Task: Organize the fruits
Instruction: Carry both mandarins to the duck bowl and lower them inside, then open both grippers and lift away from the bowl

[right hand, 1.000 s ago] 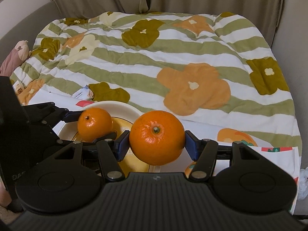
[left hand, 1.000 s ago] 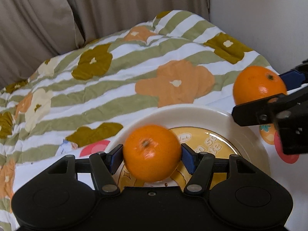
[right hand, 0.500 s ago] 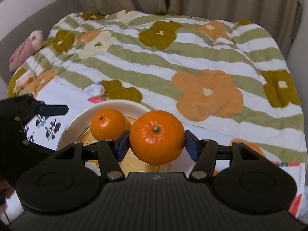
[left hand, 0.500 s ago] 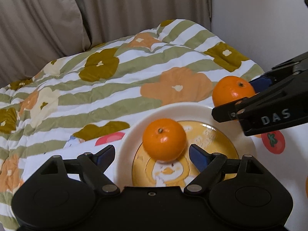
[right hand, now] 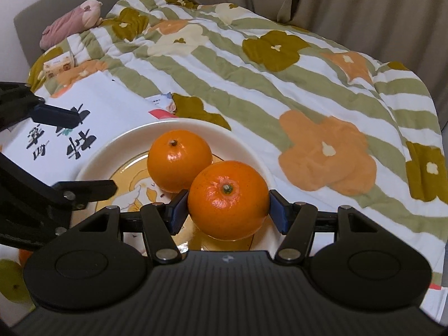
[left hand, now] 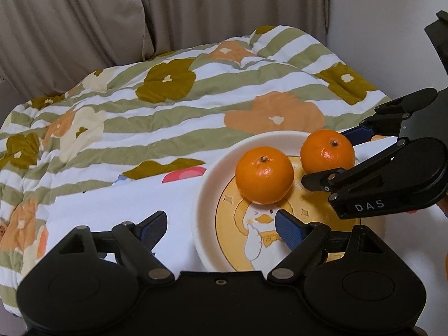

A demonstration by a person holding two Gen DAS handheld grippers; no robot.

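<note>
My left gripper [left hand: 221, 228] is spread wide, nothing between the blue pads; right pad [left hand: 288, 228] hangs over the plate, left pad sits over the white printed cloth [left hand: 112, 204]. My right gripper [right hand: 228, 210] is clamped on an orange [right hand: 228, 200], both blue pads pressed to its sides, stem facing the camera.

In the left wrist view: cream plate [left hand: 204, 190] with yellow cartoon centre sits at 3 o'clock of frame centre. Loose orange [left hand: 264, 175] rests on the plate, stem up, just ahead of my open fingers, not touching them. Held orange [left hand: 327, 151] is at 2 o'clock from the loose one, near the plate's far right rim, close beside it (can't tell whether they touch from here). Right gripper's body comes in from 3 o'clock.

In the right wrist view: the loose orange [right hand: 179, 163] is at 11 o'clock from the held one, the two overlapping in view. Held orange is low over the plate [right hand: 95, 159]; its reflection shows on the glaze, and contact with the plate is hidden by my gripper body. Left gripper's fingers [right hand: 60, 117] enter at 9 o'clock.

Plate sits on the white cloth, which lies over a striped floral quilt [right hand: 322, 112]. Pink plush toy [right hand: 70, 23] at 11 o'clock, far edge of the quilt. Beige curtains [left hand: 84, 19] behind.
</note>
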